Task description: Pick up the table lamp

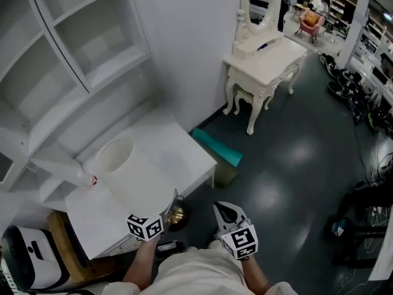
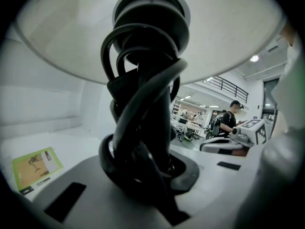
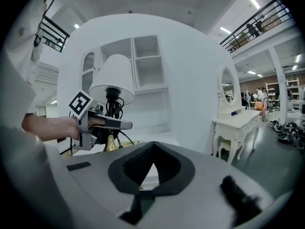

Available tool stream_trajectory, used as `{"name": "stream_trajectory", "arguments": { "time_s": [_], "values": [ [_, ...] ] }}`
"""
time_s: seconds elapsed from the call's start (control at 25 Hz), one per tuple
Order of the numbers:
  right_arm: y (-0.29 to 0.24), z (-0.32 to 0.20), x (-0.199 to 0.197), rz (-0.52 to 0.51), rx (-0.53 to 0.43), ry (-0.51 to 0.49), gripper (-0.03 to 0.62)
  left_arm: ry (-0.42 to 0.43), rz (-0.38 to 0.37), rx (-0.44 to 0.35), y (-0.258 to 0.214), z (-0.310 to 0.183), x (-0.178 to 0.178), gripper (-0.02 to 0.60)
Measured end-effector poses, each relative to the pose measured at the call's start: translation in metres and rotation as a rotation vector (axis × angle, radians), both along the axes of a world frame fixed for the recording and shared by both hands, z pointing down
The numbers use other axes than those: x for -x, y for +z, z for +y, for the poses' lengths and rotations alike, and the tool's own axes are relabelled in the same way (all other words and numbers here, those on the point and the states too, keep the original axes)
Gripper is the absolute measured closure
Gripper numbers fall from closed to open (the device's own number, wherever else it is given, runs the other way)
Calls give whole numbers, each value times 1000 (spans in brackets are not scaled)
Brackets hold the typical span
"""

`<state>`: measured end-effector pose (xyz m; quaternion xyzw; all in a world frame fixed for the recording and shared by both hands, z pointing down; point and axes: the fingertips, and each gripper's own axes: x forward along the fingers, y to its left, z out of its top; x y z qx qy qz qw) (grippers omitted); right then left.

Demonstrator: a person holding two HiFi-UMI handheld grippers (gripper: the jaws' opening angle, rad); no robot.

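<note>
The table lamp has a white shade and a brass foot. It hangs tilted over the front corner of the white table. My left gripper is shut on the lamp's stem, which is wrapped in black cord, just under the shade. The right gripper view shows the left gripper holding the lamp up, brass foot below it. My right gripper hovers to the right of the lamp, over the floor. Its jaws are shut with nothing between them.
White shelving stands behind the table. A green leaflet lies on the table. A cream dressing table with a mirror stands at the back, a teal box on the floor beside the table. A white device sits at lower left. People stand far off.
</note>
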<state>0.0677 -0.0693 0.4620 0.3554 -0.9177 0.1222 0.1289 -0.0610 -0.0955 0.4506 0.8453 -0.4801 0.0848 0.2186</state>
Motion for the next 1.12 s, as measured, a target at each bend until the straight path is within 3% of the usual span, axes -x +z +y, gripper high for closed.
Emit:
{"name": "stream_trajectory", "arguments": {
  "time_s": [0.12, 0.36, 0.64, 0.88, 1.12],
  "values": [
    [-8, 30, 18, 2, -5, -5, 583, 24, 7, -13, -10, 43, 11, 574],
    [-11, 91, 63, 36, -19, -17, 583, 66, -70, -41, -8, 115, 45, 574],
    [-22, 162, 98, 60, -33, -33, 583, 98, -49, -65, -2, 194, 68, 574],
    [-21, 203, 93, 74, -21, -35, 583, 109, -45, -60, 6, 240, 63, 574],
    [-20, 217, 74, 76, -33, -48, 583, 65, -40, -76, 3, 262, 50, 574]
  ]
}}
